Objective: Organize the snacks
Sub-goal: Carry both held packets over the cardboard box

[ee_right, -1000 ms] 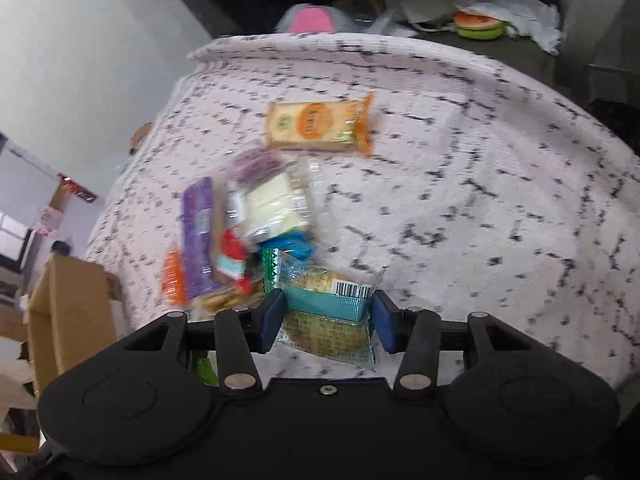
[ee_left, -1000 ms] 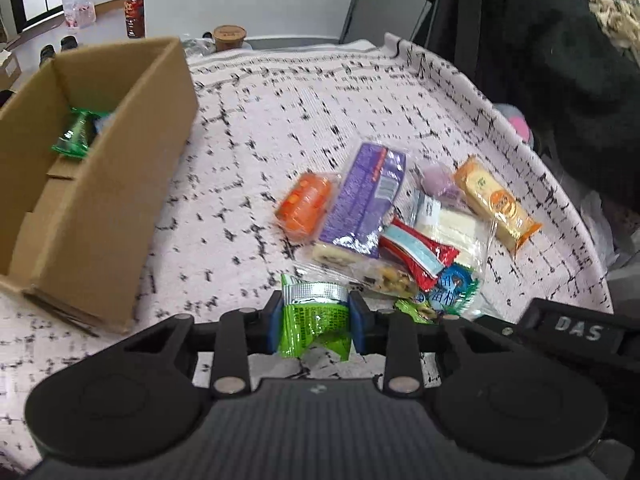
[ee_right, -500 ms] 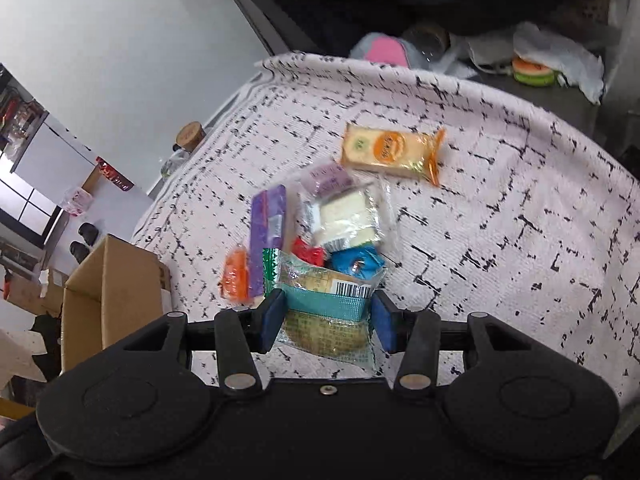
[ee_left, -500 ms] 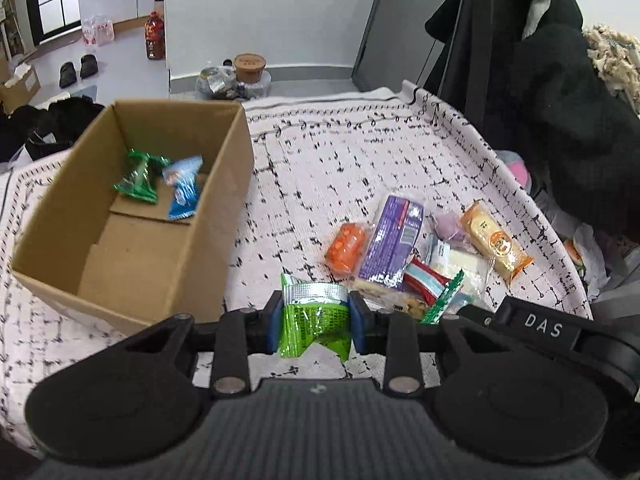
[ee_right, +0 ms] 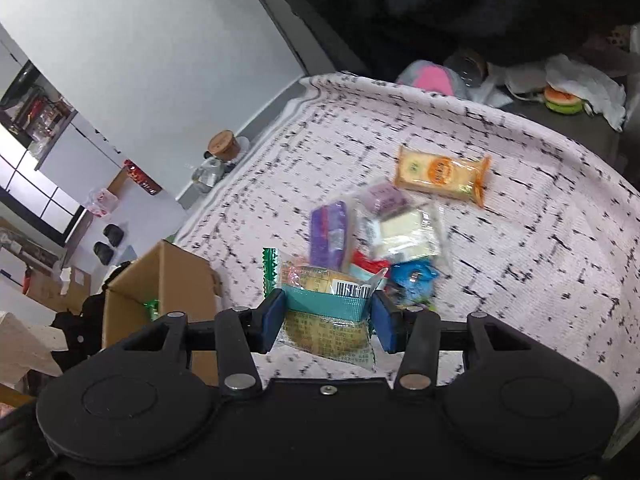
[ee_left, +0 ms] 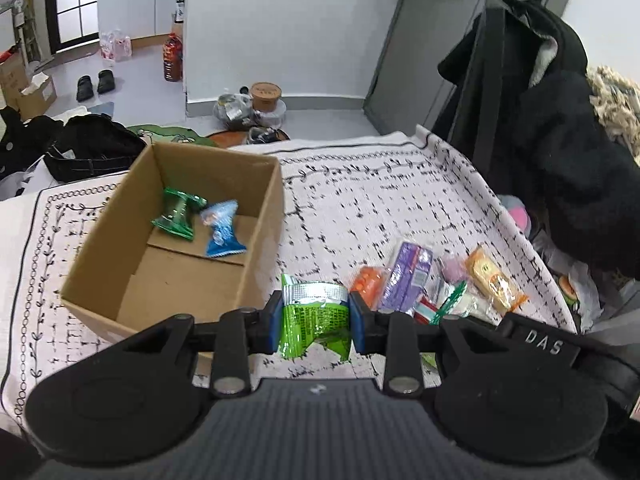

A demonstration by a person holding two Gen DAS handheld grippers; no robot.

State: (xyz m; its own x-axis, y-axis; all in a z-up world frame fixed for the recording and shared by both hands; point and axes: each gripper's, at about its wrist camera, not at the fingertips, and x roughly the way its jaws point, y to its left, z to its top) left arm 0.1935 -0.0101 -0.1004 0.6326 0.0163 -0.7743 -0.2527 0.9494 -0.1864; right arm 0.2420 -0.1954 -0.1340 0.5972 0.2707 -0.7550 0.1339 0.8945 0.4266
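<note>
My left gripper [ee_left: 315,320] is shut on a bright green snack packet [ee_left: 314,314] and holds it above the table, just right of the open cardboard box [ee_left: 256,240]. The box holds a dark green packet [ee_left: 178,216] and a blue packet [ee_left: 223,234]. My right gripper [ee_right: 327,320] is shut on a teal-banded clear snack packet [ee_right: 326,316], held above the pile of snacks [ee_right: 380,232]. The pile includes a purple packet [ee_left: 408,276], an orange packet [ee_left: 366,282] and a yellow-orange cracker packet [ee_right: 440,170]. The box also shows at the left of the right wrist view [ee_right: 160,284].
The table wears a white cloth with black marks [ee_left: 380,192]. A black coat [ee_left: 560,140] hangs at the far right edge. Bags, bottles, shoes and a jar [ee_left: 264,94] lie on the floor beyond the table.
Both grippers have risen and pulled back from the pile with their packets. The left gripper has swung so the box interior now shows fully.
</note>
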